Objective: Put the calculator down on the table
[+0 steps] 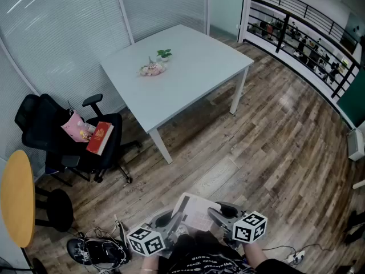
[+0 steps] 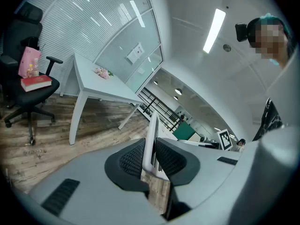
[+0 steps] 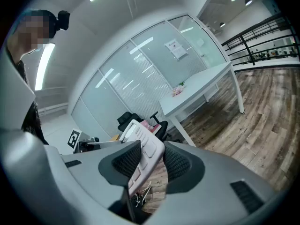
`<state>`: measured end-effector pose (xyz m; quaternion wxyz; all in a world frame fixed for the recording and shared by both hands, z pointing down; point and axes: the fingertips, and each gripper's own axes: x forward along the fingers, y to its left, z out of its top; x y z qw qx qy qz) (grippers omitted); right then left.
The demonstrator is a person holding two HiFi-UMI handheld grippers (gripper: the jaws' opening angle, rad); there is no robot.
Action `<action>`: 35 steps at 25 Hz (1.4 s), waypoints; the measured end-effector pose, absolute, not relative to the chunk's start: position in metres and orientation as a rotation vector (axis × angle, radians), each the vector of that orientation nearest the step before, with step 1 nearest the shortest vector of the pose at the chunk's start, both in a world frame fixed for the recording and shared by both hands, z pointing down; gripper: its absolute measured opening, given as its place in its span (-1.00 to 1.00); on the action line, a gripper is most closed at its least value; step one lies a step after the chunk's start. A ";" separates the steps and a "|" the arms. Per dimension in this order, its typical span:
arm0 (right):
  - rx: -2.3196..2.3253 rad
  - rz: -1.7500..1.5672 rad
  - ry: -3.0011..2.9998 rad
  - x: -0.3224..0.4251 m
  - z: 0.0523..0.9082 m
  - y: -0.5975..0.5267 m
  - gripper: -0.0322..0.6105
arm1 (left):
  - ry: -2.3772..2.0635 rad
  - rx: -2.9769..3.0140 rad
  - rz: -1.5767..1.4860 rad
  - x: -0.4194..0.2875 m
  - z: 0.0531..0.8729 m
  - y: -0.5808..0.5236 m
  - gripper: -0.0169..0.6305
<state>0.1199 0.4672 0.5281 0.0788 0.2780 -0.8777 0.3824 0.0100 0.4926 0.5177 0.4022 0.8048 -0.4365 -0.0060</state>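
I hold a white calculator (image 1: 197,210) between both grippers, low at the picture's near edge and well short of the pale grey table (image 1: 177,73). My left gripper (image 1: 174,220) is shut on the calculator's left side. In the left gripper view the calculator (image 2: 151,142) shows edge-on, pinched between the dark pads of that gripper (image 2: 151,162). My right gripper (image 1: 218,216) is shut on its right side. The right gripper view shows the keyed face of the calculator (image 3: 143,153) tilted between the pads of that gripper (image 3: 152,165).
A small plant (image 1: 164,53) and a pink bunch (image 1: 152,69) sit on the table. A black office chair (image 1: 68,133) with a red book (image 1: 100,137) stands to its left, a yellow round table (image 1: 17,196) nearer. Cables (image 1: 102,249) lie on the wooden floor. A railing (image 1: 308,33) runs at right.
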 end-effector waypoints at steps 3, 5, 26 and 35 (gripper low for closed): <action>0.823 1.133 -2.614 0.110 0.532 0.476 -0.40 | -1.110 2.008 -0.017 0.001 0.524 0.504 -0.72; 0.827 1.133 -2.603 0.104 0.533 0.484 -0.40 | -1.104 1.997 -0.019 -0.005 0.527 0.511 -0.72; 1.009 1.172 -2.579 0.058 0.544 0.495 -0.36 | -1.015 2.090 0.070 -0.053 0.532 0.514 -0.72; 0.937 1.203 -2.562 0.055 0.565 0.456 -0.36 | -1.037 2.047 0.113 -0.054 0.552 0.480 -0.72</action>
